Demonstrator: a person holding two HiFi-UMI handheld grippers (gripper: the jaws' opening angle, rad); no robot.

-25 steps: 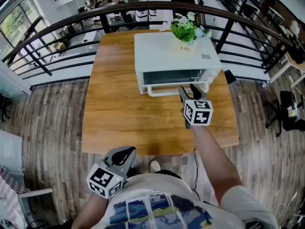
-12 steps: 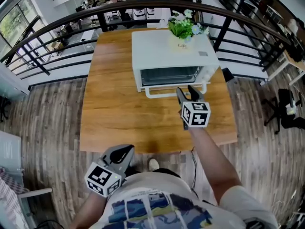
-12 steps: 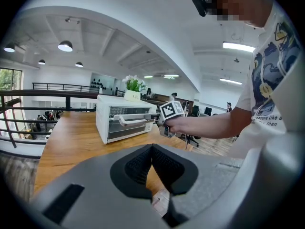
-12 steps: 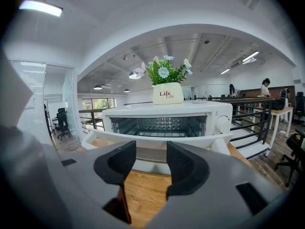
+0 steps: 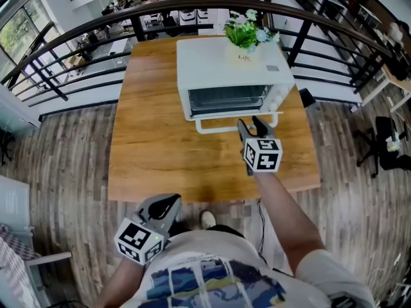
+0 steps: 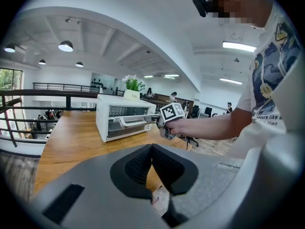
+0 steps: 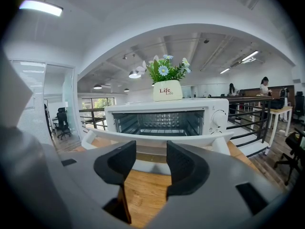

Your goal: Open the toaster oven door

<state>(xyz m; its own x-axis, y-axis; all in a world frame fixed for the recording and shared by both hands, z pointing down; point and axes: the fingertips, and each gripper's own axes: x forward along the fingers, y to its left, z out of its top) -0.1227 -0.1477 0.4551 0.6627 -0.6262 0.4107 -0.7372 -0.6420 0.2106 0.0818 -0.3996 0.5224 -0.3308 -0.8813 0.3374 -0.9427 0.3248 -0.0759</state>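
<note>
Right gripper [image 7: 151,149] open and empty, toaster oven [image 5: 231,69] handle [image 7: 209,139] just ahead of its jaws. Left gripper [image 6: 151,149] closed on nothing, counter [image 5: 154,146] ahead of it.

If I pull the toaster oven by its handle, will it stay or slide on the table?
The toaster oven looks like a light, hollow box on a smooth wooden table, so it may slide toward you. The small flower pot on its top could then wobble or tip.
</note>
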